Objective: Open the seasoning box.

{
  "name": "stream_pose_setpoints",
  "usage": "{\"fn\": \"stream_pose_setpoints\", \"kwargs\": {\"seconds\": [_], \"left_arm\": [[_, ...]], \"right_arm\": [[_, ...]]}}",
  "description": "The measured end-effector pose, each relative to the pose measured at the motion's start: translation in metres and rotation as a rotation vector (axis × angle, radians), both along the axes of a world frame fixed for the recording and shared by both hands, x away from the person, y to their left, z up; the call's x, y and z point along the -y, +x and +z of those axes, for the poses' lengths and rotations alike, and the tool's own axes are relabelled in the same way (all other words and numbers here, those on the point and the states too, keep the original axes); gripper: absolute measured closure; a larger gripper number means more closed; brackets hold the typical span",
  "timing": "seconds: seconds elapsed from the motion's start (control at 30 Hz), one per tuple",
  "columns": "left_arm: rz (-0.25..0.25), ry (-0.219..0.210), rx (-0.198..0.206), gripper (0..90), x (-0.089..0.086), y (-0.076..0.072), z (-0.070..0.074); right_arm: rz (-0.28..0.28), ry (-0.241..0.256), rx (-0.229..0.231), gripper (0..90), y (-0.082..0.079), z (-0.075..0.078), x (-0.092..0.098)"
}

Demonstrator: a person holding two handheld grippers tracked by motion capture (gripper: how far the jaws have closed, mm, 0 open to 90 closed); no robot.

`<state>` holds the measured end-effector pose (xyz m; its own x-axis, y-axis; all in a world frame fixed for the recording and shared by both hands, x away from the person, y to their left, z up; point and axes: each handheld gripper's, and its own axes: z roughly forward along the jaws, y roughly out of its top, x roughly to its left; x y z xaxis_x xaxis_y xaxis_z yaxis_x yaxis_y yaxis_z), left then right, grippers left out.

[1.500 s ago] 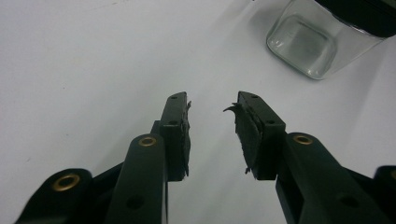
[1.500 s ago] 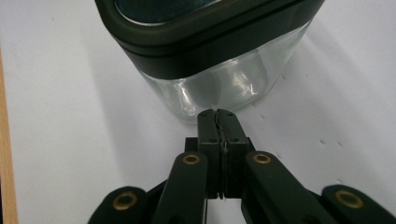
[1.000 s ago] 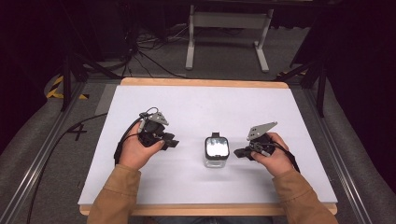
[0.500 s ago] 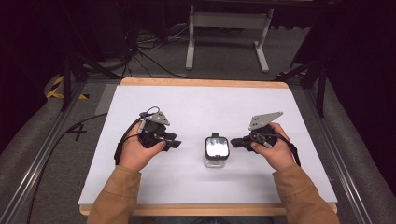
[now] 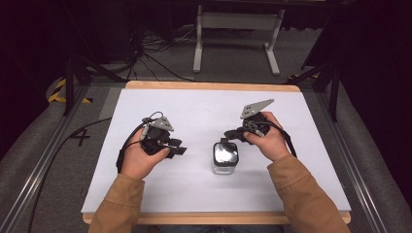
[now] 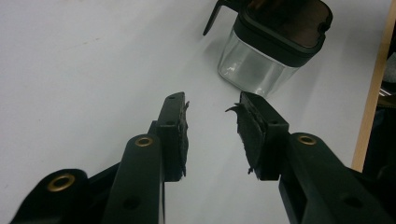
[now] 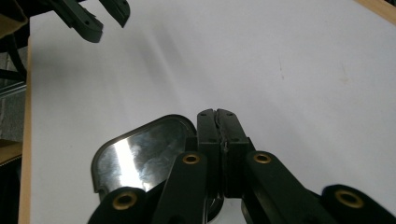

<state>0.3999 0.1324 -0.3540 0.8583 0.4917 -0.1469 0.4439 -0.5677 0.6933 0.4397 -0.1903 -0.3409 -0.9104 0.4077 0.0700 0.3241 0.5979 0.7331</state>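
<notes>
A small clear container [image 5: 225,158] with a black-rimmed lid stands on the white table [image 5: 194,109], slightly right of centre. My left gripper [image 5: 179,148] rests open to its left, its jaws pointing at it. In the left gripper view the gripper [image 6: 210,126] has nothing between its worn pads, and the container [image 6: 266,51] stands a short way ahead. My right gripper [image 5: 227,135] is shut at the container's far right corner. In the right gripper view its jaws [image 7: 217,114] press flush together beside the lid [image 7: 140,154], with nothing visible between them.
The table has a wooden border [image 5: 209,86] along its far edge. Beyond it a grey metal stand [image 5: 238,22] and cables [image 5: 145,53] sit on the dark floor. A black cable [image 5: 53,145] trails off the table's left side.
My right gripper has moved left and away from the person, from the container's right side to its far right corner. The left gripper and the container have stayed put.
</notes>
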Motion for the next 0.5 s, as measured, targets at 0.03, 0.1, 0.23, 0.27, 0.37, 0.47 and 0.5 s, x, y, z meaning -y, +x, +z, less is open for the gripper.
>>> {"fn": "stream_pose_setpoints", "kwargs": {"seconds": [0.03,0.1,0.23,0.27,0.37,0.47,0.5], "left_arm": [[0.000,0.000,-0.002,62.8,0.000,0.000,0.000],[0.000,0.002,-0.005,62.5,0.000,0.000,-0.001],[0.001,0.006,-0.007,62.4,0.000,0.000,-0.001],[0.001,0.006,-0.007,62.4,0.000,0.000,-0.001],[-0.002,0.006,-0.007,62.3,0.001,0.000,-0.002],[-0.003,0.009,-0.009,62.3,0.002,0.000,-0.002],[-0.005,0.008,-0.008,62.3,0.002,0.000,-0.002]], "right_arm": [[-0.001,-0.004,-0.006,90.0,0.002,-0.002,-0.001],[-0.006,-0.012,-0.010,90.0,0.005,-0.005,-0.002],[-0.015,-0.017,-0.023,90.0,0.010,-0.010,-0.001],[-0.012,-0.009,-0.025,90.0,0.011,-0.011,-0.001],[-0.013,-0.008,-0.022,89.9,0.011,-0.011,-0.001],[-0.014,-0.010,-0.021,89.9,0.012,-0.011,0.001],[-0.015,-0.010,-0.020,89.8,0.012,-0.011,0.001]]}}
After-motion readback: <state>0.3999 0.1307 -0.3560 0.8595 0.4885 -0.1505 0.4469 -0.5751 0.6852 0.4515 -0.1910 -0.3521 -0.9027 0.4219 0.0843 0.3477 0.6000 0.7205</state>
